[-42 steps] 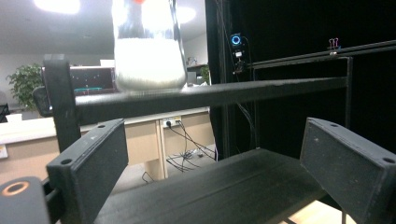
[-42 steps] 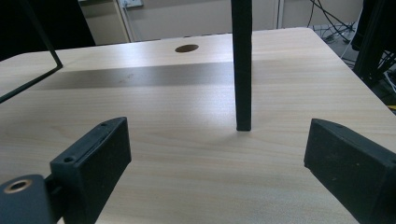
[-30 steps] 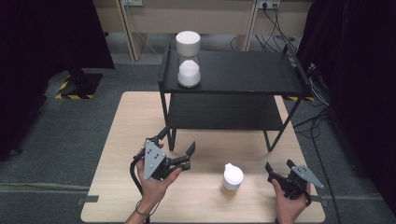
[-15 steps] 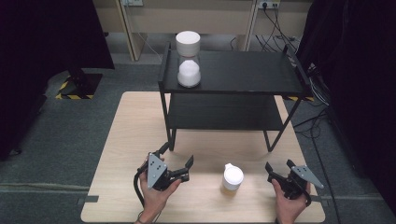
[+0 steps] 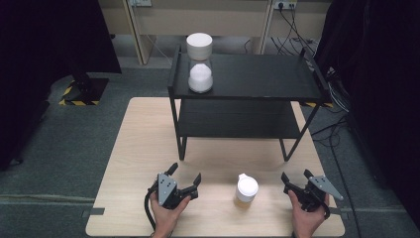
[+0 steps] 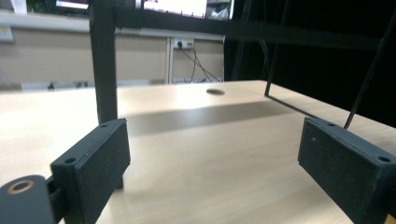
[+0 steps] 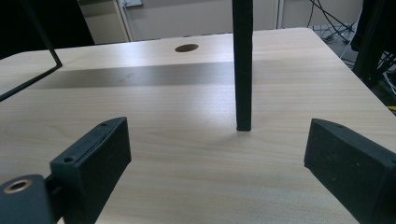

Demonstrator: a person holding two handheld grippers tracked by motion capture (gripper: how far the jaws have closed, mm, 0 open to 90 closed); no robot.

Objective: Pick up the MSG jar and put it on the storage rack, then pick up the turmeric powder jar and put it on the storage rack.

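My left gripper [image 5: 184,175] sits low over the wooden table [image 5: 138,144] near its front edge, held in a hand, jaws wide open with nothing between them [image 6: 212,163]. My right gripper [image 5: 295,176] rests at the front right, also open and empty [image 7: 217,154]. Between the two stands a small white lidded jar [image 5: 246,188], apart from both. A black two-tier shelf [image 5: 257,79] stands at the back of the table, and a white hourglass [image 5: 199,69] stands upright on its top left corner.
The shelf's thin black legs [image 5: 180,144] reach the table ahead of both grippers; one leg [image 7: 242,65] stands right in front of the right gripper. A round cable hole [image 7: 187,47] lies beyond it. Grey carpet and cables surround the table.
The left hand has sunk toward the table's front edge with its gripper still open. The right gripper, the jar and the hourglass have not moved.
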